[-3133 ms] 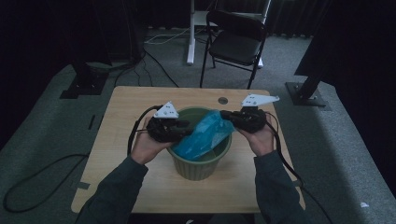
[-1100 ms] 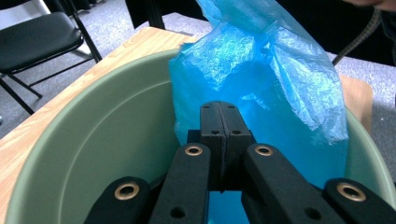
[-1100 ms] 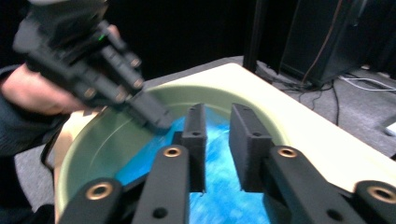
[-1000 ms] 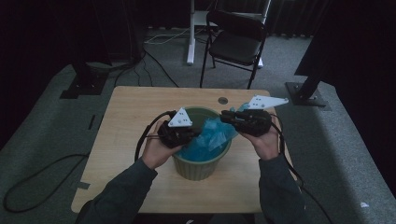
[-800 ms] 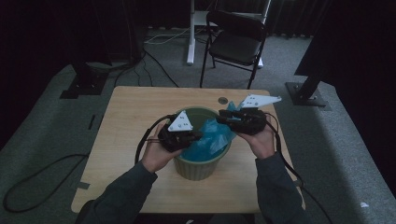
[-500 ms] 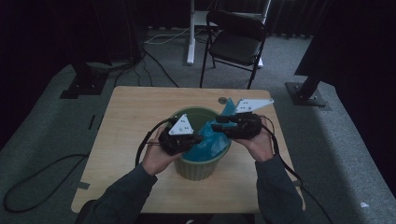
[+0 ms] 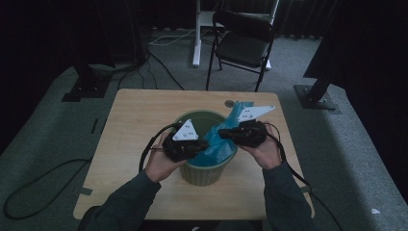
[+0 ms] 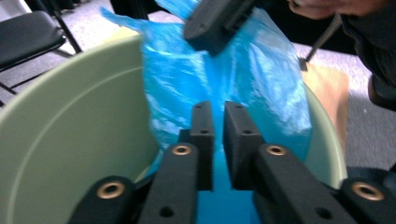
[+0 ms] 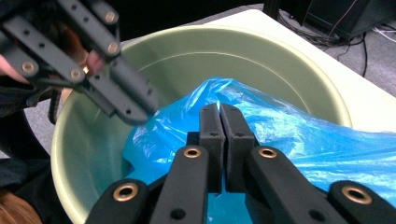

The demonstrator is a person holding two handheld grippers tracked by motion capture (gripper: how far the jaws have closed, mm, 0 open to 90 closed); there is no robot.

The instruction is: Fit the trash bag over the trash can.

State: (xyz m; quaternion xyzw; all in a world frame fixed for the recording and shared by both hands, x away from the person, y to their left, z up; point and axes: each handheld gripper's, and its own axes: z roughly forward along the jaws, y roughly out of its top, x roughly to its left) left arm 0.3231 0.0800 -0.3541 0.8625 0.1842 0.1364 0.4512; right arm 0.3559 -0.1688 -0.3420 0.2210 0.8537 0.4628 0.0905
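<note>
A pale green bucket (image 7: 204,175) stands on the wooden table (image 7: 139,120) with a crumpled blue plastic bag (image 7: 219,149) inside it; a corner of the bag rises past the far rim. My left gripper (image 7: 206,144) reaches in from the left. Its jaws (image 8: 218,109) have just been opening and stand a narrow gap apart, with the blue bag (image 8: 177,79) film in the gap, beside the bucket wall (image 8: 70,121). My right gripper (image 7: 222,134) comes in from the right. Its jaws (image 9: 219,109) have just closed, pinching the bag (image 9: 289,135) above the bucket (image 9: 187,56).
A black folding chair (image 7: 243,43) stands behind the table, with stand bases and cables on the grey carpet around it. A small round mark (image 7: 229,103) lies near the table's far edge. Bare tabletop lies left of and behind the bucket.
The right gripper has shifted inward and down over the bucket, onto the bag. The bag sits lower in the bucket than three seconds ago. The left gripper has barely moved over the last second.
</note>
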